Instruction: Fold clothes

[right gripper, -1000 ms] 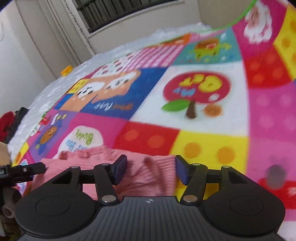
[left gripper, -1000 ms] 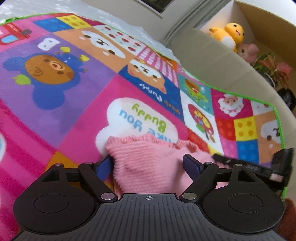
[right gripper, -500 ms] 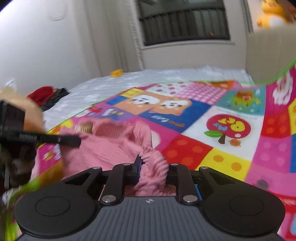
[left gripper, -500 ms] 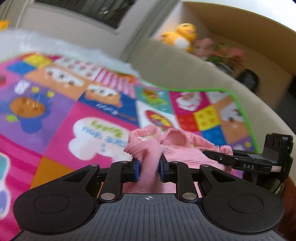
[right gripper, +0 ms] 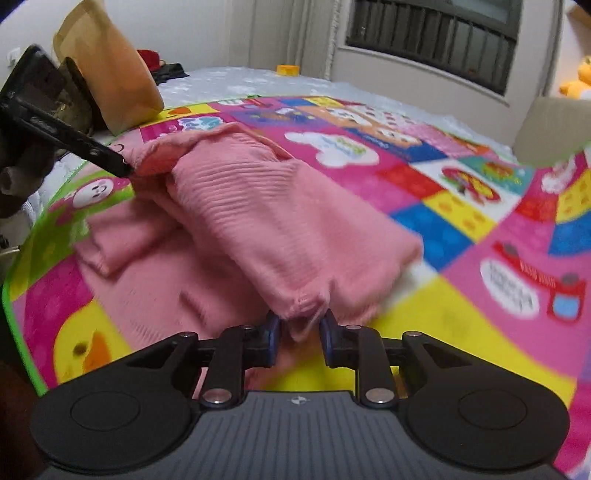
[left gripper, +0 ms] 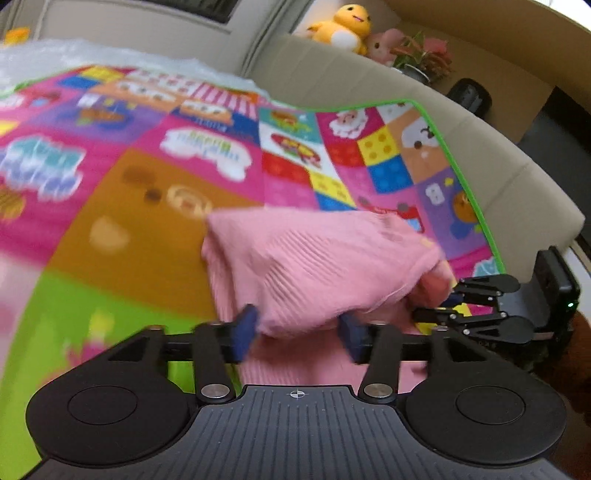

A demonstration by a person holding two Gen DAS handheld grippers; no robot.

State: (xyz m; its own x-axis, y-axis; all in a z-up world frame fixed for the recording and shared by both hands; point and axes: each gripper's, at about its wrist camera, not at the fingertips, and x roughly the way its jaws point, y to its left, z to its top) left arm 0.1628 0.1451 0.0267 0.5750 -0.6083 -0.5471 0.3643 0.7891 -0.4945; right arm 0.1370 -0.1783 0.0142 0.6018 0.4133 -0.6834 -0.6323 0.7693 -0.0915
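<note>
One pink sweater lies on a bright play mat. The sweater is soft knit cloth with thin ribs running across it. Part of it is folded over, so a thick top layer sits on a flatter bottom layer. From the right wrist camera, the folded part is a long band. It runs from the far left of the mat down to the near middle, where the right gripper is. A cuffed sleeve sticks out to the left of the band, on the mat's green edge.

The right gripper has its blue pads close together, with a bunched bit of the sweater's hem pinched between them. The left gripper has its blue pads spread wide. A fat fold of the sweater hangs between them, but the pads do not squeeze it.

From the left wrist camera, the right gripper shows as a black tool at the sweater's right end, near the mat's green border. From the right wrist camera, the left gripper's black finger tip is at the sweater's far left corner.

The mat is smooth and flat, with square patches of pink, yellow, blue and orange, and cartoon animals. Past the mat is a tan padded wall, with a yellow plush toy and a pink plush toy on top.
</note>
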